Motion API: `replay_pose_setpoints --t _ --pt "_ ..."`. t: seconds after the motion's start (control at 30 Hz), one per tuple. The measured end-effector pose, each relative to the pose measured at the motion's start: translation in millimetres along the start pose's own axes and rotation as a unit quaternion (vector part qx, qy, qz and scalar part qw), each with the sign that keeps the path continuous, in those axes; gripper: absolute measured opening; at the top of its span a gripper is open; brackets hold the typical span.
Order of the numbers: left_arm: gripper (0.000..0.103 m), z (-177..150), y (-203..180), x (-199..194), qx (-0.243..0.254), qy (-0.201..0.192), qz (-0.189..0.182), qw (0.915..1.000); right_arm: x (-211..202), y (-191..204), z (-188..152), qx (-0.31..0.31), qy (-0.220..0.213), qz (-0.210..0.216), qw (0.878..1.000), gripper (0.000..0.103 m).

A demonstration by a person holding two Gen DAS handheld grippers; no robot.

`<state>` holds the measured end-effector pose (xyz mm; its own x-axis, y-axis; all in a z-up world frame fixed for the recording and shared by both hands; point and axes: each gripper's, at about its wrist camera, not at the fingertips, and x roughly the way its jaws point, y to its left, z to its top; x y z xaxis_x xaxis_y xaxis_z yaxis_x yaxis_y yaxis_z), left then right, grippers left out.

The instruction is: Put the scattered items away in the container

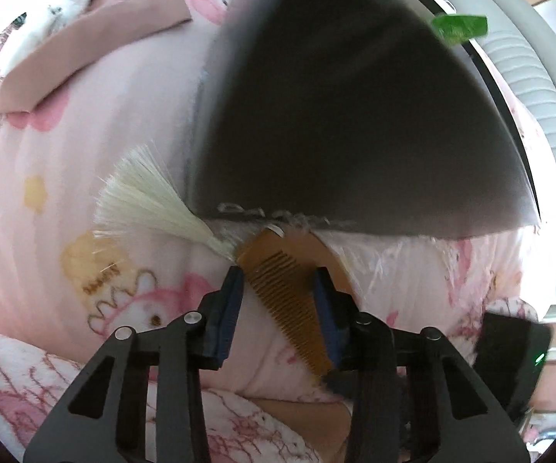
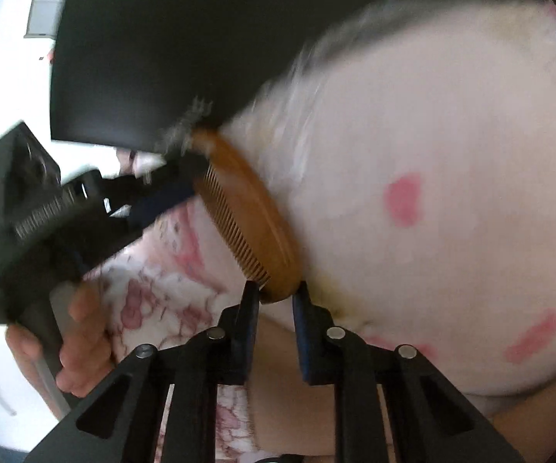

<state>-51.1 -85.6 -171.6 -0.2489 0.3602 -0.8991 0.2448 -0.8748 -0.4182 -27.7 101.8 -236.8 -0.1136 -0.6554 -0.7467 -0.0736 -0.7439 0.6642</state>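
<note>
- On the pink cartoon-print blanket [image 1: 85, 154], right at the near edge of the black container [image 1: 335, 115], a wooden comb [image 1: 285, 301] is in both tools at once.
- The left gripper [image 1: 279, 289] straddles the comb's toothed middle, its blue pads [image 1: 233, 301] set either side; from its own camera I cannot tell whether they press it or only bracket it.
- The right gripper [image 2: 276, 293] has the comb [image 2: 247, 227] by its rounded end, fingers narrowed to the wood and apparently pinching it.
- A cream tassel [image 1: 150, 208] fans out from the comb's far tip, lying on the blanket beside the container wall.
- The right view shows the left gripper [image 2: 185, 189] reaching in from the side, a bare hand [image 2: 73, 347] on its handle.
- This reads as a hand-over or joint lift of the comb, with the drop-in not yet made.
- Next, one tool should let go, and the other lift the comb over the rim and release it, tassel included.
- The right view is blurred, so fine contact is uncertain.
</note>
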Motion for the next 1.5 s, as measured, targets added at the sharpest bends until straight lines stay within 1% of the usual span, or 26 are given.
replay_pose_setpoints --t 0.07,0.13,0.2,0.23,0.3,0.4,0.47,0.5,0.53,0.57,0.6,0.67,0.7,0.73,0.8,0.87,0.93,1.0,1.03,1.07,1.13,1.17,1.27,1.4,1.43,1.5 --pt "0.036 -3 -2 1 0.011 0.01 -0.016 0.9998 -15 -4 1 0.006 -0.037 -0.012 0.999 0.015" --pt "0.036 -6 -4 -2 0.022 0.007 -0.025 0.9994 -32 -10 4 0.026 -0.074 -0.015 0.997 0.015" --pt "0.036 -8 -3 -11 0.023 -0.017 -0.022 0.9993 -45 -12 15 0.034 -0.104 -0.014 0.994 0.015" --pt "0.036 -9 -1 -16 0.02 -0.031 -0.017 0.9992 -48 -10 16 0.03 -0.107 -0.019 0.994 0.015" --pt "0.036 -9 7 -23 0.005 -0.046 -0.019 0.9987 -47 -6 12 0.02 -0.096 -0.028 0.995 0.015" --pt "0.036 -10 12 -24 -0.002 -0.047 -0.013 0.9988 -38 -7 11 0.021 -0.088 -0.032 0.995 0.015" --pt "0.036 -3 9 -27 0.002 -0.058 -0.008 0.9983 -29 -9 11 0.032 -0.086 -0.051 0.995 0.015" --pt "0.036 -2 9 -28 0.004 -0.063 -0.009 0.998 -41 -34 17 0.031 -0.085 -0.055 0.994 0.015" --pt "0.036 -1 8 -28 0.01 -0.064 -0.014 0.9978 -49 -44 18 0.033 -0.087 -0.06 0.994 0.015" --pt "0.033 1 6 -26 0.014 -0.06 -0.017 0.9979 -47 -45 18 0.034 -0.089 -0.061 0.994 0.015" --pt "0.032 2 5 -24 0.016 -0.055 -0.022 0.9981 -45 -44 20 0.026 -0.085 -0.05 0.995 0.016" --pt "0.03 4 4 -20 0.021 -0.046 -0.016 0.9986 -42 -41 25 0.009 -0.07 -0.03 0.997 0.019" --pt "0.028 4 2 -19 0.026 -0.04 -0.015 0.9988 -42 -40 28 0.005 -0.069 -0.033 0.997 0.019" --pt "0.028 7 -11 -15 0.03 -0.035 -0.019 0.9987 -43 -36 30 -0.006 -0.073 -0.037 0.997 0.019" --pt "0.028 4 -11 -15 0.039 -0.018 -0.036 0.9984 -50 -34 30 -0.012 -0.09 -0.049 0.995 0.019" --pt "0.028 2 -9 -18 0.041 -0.015 -0.039 0.9983 -53 -37 28 -0.005 -0.098 -0.047 0.994 0.019" --pt "0.028 4 0 -26 0.021 -0.038 -0.026 0.9987 -53 -41 27 0.005 -0.097 -0.049 0.994 0.019" --pt "0.029 10 13 -31 -0.007 -0.051 -0.02 0.9985 -51 -43 23 0.008 -0.092 -0.051 0.994 0.02" --pt "0.029 14 20 -32 -0.019 -0.052 -0.02 0.9983 -49 -42 22 0.007 -0.085 -0.049 0.995 0.02" --pt "0.029 26 24 -30 -0.026 -0.051 -0.02 0.9981 -45 -41 20 0.003 -0.075 -0.048 0.996 0.021" --pt "0.029 29 25 -28 -0.022 -0.047 -0.013 0.9986 -34 -37 19 -0.014 -0.048 -0.049 0.998 0.022" --pt "0.029 29 24 -27 -0.016 -0.043 -0.011 0.9989 -31 -35 18 -0.018 -0.047 -0.054 0.997 0.022" --pt "0.03 29 20 -27 0.009 -0.033 -0.007 0.9994 -37 -37 18 -0.012 -0.073 -0.048 0.996 0.022" --pt "0.033 25 20 -29 0.032 0.003 -0.053 0.9981 -56 -47 15 0.017 -0.122 -0.052 0.991 0.024" --pt "0.034 23 21 -31 0.036 0.006 -0.056 0.9978 -60 -49 14 0.024 -0.131 -0.051 0.99 0.024" --pt "0.037 13 17 -37 0.035 -0.012 -0.053 0.9979 -63 -51 15 0.034 -0.13 -0.053 0.989 0.024"
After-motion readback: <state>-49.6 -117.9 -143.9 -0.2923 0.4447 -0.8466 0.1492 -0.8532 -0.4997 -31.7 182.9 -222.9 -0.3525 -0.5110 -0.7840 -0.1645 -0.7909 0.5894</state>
